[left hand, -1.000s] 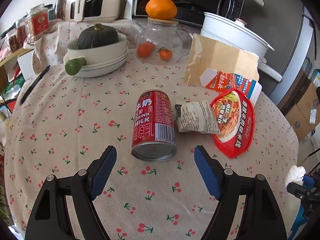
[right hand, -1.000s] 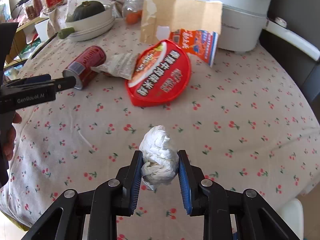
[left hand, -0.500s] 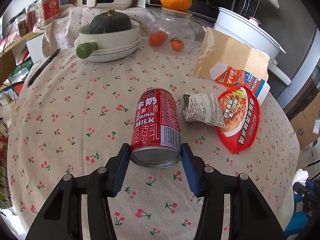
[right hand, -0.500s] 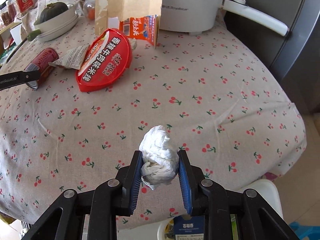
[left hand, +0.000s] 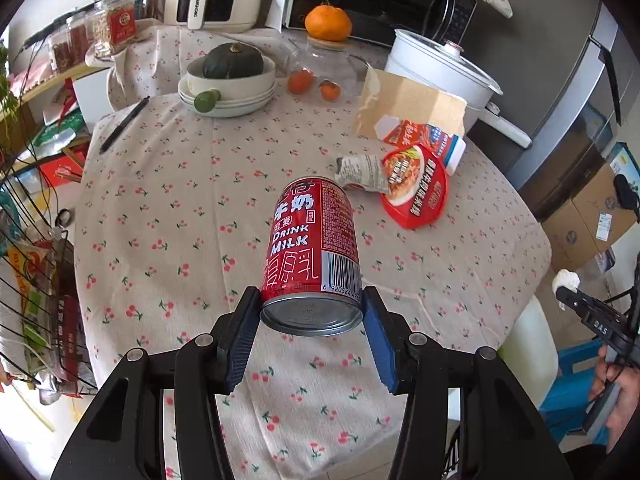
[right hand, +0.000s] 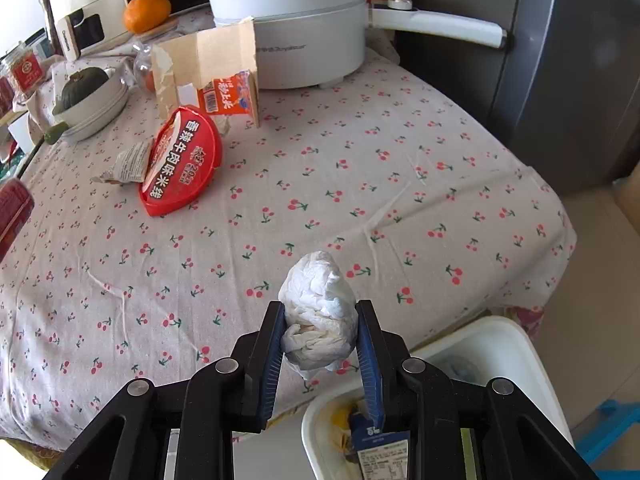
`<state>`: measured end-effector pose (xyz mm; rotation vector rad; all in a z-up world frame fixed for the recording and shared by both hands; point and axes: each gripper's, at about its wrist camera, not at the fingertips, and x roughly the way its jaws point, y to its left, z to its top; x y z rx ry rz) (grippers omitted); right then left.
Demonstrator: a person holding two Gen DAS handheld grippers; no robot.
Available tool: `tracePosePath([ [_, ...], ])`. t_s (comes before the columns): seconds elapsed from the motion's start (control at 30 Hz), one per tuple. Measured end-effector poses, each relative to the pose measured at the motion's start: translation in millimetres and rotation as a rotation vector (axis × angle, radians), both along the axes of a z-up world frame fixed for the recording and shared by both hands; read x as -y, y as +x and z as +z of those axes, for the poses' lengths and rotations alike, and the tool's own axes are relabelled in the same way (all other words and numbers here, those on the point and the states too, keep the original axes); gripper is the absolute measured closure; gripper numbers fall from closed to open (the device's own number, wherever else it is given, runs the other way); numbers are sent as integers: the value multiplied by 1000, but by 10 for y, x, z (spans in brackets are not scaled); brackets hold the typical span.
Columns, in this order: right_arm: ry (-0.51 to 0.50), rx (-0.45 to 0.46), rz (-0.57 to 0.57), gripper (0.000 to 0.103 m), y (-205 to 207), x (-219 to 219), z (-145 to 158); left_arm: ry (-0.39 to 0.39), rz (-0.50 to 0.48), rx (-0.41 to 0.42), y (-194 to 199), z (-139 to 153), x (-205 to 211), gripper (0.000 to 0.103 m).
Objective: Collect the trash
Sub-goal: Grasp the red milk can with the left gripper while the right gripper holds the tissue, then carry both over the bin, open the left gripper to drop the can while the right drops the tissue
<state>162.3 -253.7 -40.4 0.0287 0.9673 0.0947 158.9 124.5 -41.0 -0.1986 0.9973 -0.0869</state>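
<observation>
My left gripper [left hand: 312,320] is shut on a red milk drink can [left hand: 314,256] and holds it lifted above the cherry-print tablecloth [left hand: 180,240]. My right gripper [right hand: 322,332] is shut on a crumpled white tissue [right hand: 320,312], at the table's near edge above a white trash bin [right hand: 516,344] that holds some waste. On the table lie a red noodle-bowl lid [right hand: 180,168], a crumpled paper packet [right hand: 128,164] beside it, and a torn cardboard carton [right hand: 208,68]. The lid [left hand: 416,188] and packet [left hand: 362,172] also show in the left wrist view.
A white electric pot [right hand: 296,24] stands at the table's back. Stacked bowls with a dark squash [left hand: 232,76], a glass jar with oranges [left hand: 324,72] and a pen [left hand: 124,124] lie at the far side. A wire rack [left hand: 36,300] stands left of the table.
My left gripper closed on the can and lifted it off the table. My right gripper carried the tissue back past the table edge to above the trash bin.
</observation>
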Motion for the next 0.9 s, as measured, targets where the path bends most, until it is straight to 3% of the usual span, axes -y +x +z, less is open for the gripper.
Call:
tracePosePath([
  [0.27, 95, -120, -134, 72, -191, 665, -76, -67, -155, 13, -342, 182, 510, 49],
  [0.47, 93, -151, -184, 72, -377, 1056, -131, -119, -342, -4, -410, 212, 1336, 49],
  [0.67, 58, -188, -210, 72, -527, 1374, -232, -136, -535, -61, -471, 35, 2319, 49],
  [0.9, 52, -225, -232, 72, -642, 1676, -365, -88, -659, -136, -510, -380, 3207, 49],
])
